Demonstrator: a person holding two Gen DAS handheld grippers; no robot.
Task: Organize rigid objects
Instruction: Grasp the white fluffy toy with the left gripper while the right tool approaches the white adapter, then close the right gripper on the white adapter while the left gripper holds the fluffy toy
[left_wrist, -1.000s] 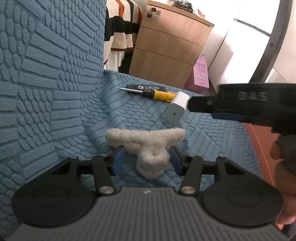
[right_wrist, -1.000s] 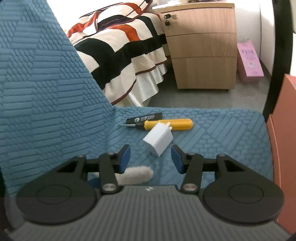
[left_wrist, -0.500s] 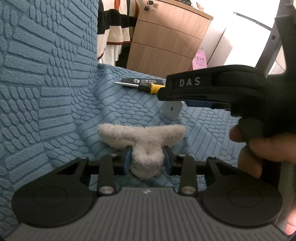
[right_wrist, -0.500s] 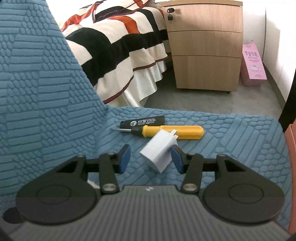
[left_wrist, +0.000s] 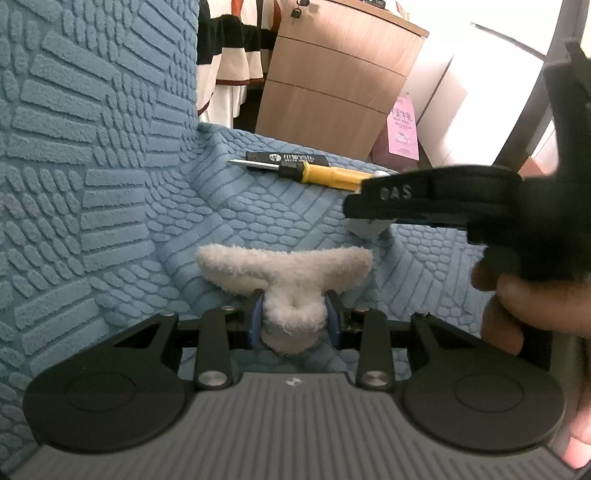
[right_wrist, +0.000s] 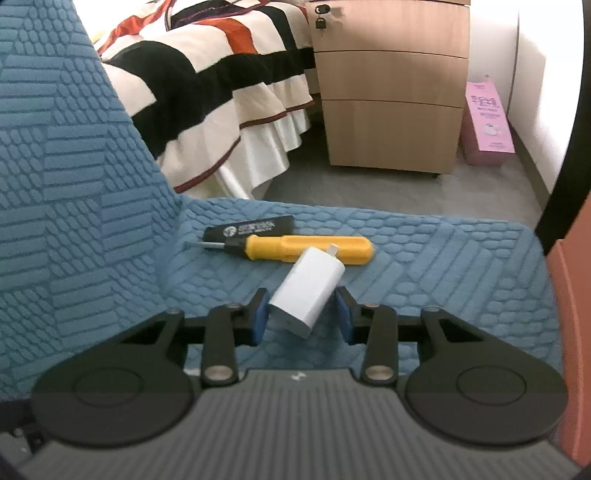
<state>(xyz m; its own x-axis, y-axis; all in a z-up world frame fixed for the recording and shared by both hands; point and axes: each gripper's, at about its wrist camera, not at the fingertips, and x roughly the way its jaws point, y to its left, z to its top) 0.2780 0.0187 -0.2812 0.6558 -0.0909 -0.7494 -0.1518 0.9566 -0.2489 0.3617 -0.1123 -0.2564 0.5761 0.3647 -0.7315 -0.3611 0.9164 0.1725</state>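
Note:
A fluffy white T-shaped piece (left_wrist: 284, 266) lies on the blue textured seat, and my left gripper (left_wrist: 293, 321) is shut on its stem, the blue pads pressing into the fur. In the right wrist view a white charger block (right_wrist: 306, 291) lies tilted between the closing jaws of my right gripper (right_wrist: 301, 314). Thin gaps show on both sides of the block. Just beyond it lie a yellow-handled screwdriver (right_wrist: 306, 249) and a flat black printed stick (right_wrist: 251, 230). In the left wrist view the right tool's black frame (left_wrist: 443, 199) covers most of the charger (left_wrist: 369, 227).
The blue seat (right_wrist: 443, 266) meets a tall backrest (right_wrist: 55, 166) on the left. Past its far edge are a striped bed (right_wrist: 203, 74), a wooden drawer cabinet (right_wrist: 391, 92) and a pink box (right_wrist: 487, 122). An orange surface (right_wrist: 569, 295) borders the right. A hand (left_wrist: 535, 310) holds the right tool.
My left gripper shut on the fluffy piece's stem. My right gripper came forward and down over the charger, and its jaws narrowed around it.

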